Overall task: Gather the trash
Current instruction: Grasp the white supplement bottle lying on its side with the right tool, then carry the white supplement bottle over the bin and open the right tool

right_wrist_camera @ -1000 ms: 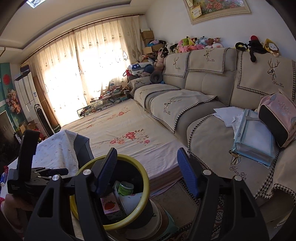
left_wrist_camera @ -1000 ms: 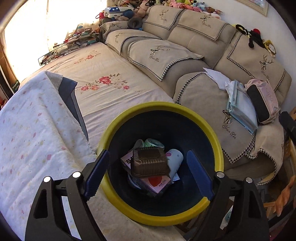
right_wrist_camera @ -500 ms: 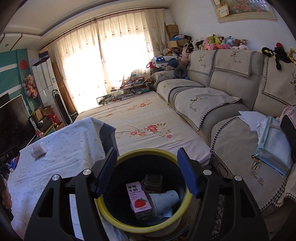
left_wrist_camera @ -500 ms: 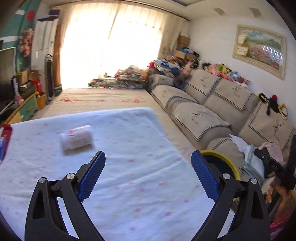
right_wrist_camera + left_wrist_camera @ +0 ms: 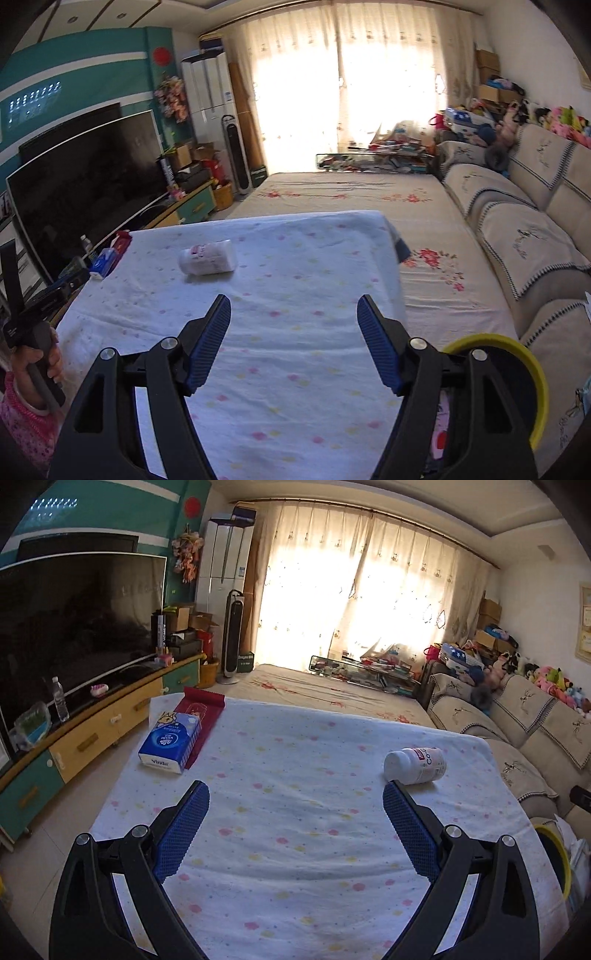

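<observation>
White bottle (image 5: 414, 765) replaces bin (image 5: 495, 341) ahead, left jaws wide, right jaws opening, both empty

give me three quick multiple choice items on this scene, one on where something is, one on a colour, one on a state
1. Where does the blue tissue pack lie?
A. on the sofa
B. near the cloth-covered table's far left corner
C. in the bin

2. What colour is the round trash bin's rim?
A. yellow
B. red
C. white

3. How is the white plastic bottle placed?
A. upright
B. held in a hand-held gripper
C. lying on its side

Key: 1 B, the pack sits on the cloth at that corner, beside a dark red packet. 2 A, the rim is bright yellow at the table's right edge. 3 C, it rests sideways on the cloth, clear of the left hand-held gripper.
</observation>
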Available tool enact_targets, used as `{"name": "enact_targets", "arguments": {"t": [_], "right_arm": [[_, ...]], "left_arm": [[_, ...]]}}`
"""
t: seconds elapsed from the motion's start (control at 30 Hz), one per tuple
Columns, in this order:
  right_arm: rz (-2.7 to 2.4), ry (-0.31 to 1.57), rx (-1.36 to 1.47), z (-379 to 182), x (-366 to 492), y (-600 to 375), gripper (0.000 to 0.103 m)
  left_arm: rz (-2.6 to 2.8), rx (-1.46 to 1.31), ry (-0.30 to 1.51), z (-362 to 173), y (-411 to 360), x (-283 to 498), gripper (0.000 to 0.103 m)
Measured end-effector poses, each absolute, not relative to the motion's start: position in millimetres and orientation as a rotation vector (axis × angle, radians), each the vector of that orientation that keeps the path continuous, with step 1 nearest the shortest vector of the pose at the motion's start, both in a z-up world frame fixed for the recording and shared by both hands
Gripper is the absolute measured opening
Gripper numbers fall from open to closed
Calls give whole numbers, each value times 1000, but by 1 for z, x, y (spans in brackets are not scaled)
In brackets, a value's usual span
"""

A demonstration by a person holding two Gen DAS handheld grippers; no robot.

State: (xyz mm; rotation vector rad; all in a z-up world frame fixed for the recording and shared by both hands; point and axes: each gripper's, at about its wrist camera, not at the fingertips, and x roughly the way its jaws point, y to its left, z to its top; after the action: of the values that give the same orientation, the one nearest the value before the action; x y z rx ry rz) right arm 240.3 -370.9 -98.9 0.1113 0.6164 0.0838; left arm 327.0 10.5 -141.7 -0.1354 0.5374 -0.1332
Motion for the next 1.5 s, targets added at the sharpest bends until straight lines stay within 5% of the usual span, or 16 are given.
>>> {"name": "enact_targets", "arguments": {"t": [0.6,1.13,1.2,1.5], "right_arm": [[172,814,-2,-143,406,-236,88],[94,892,-33,-181,453,-221,89],[86,894,-38,-183,455,-219,79],[82,832,-13,-169,426,-233,79]], "left_arm": [[-106,-121,574,-148,2,325,94],[-121,-125,586,-151,-3,327,94],[-122,-128,587,-151,-3,327,94],[-129,-129,594,-153,-5,327,94]]}}
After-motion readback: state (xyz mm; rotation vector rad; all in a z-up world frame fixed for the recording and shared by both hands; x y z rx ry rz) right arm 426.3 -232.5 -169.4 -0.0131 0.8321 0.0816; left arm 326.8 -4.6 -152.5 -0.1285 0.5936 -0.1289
